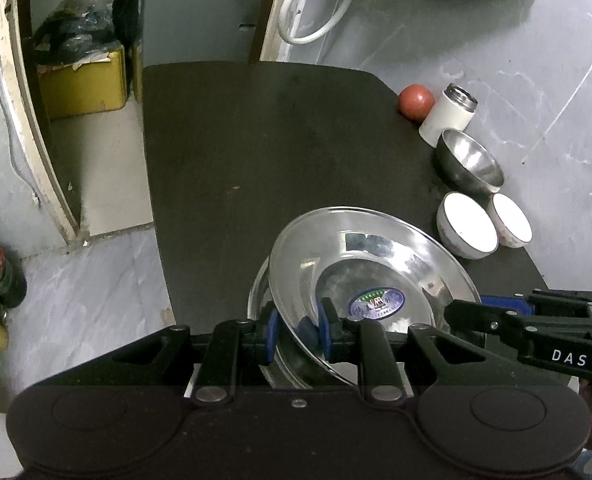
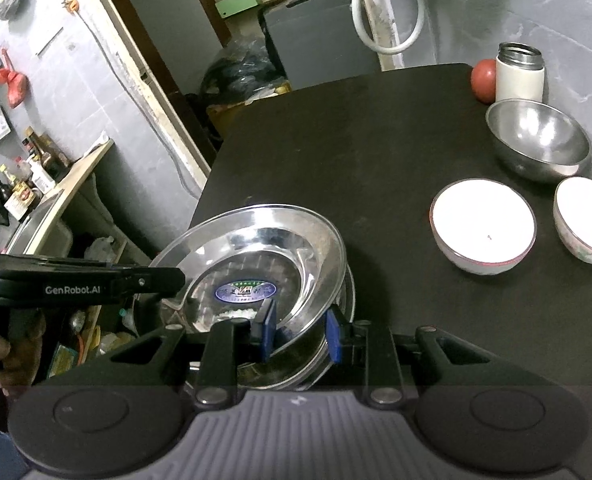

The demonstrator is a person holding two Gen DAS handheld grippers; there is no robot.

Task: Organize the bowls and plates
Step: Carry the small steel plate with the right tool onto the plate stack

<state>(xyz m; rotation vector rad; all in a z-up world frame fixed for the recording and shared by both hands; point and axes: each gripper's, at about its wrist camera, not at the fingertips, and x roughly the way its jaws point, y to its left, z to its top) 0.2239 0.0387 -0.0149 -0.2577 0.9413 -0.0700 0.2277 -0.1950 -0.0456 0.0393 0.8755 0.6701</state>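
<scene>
The left gripper [image 1: 296, 332] pinches the near rim of the top steel plate [image 1: 376, 276] between its blue pads; the right gripper [image 2: 302, 334] clamps the same plate's rim from the other side. The plate is tilted, far edge raised, above a second steel plate [image 2: 346, 300] lying flat on the black table [image 1: 255, 140], low in centre frame. To the right stand two empty white bowls [image 2: 482, 224], an empty steel bowl [image 2: 540, 140], a white flask [image 2: 520, 76] and a tomato [image 2: 483, 78].

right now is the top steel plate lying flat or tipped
Tipped: the top steel plate slants above the lower plate, with the left gripper straddling its rim.
</scene>
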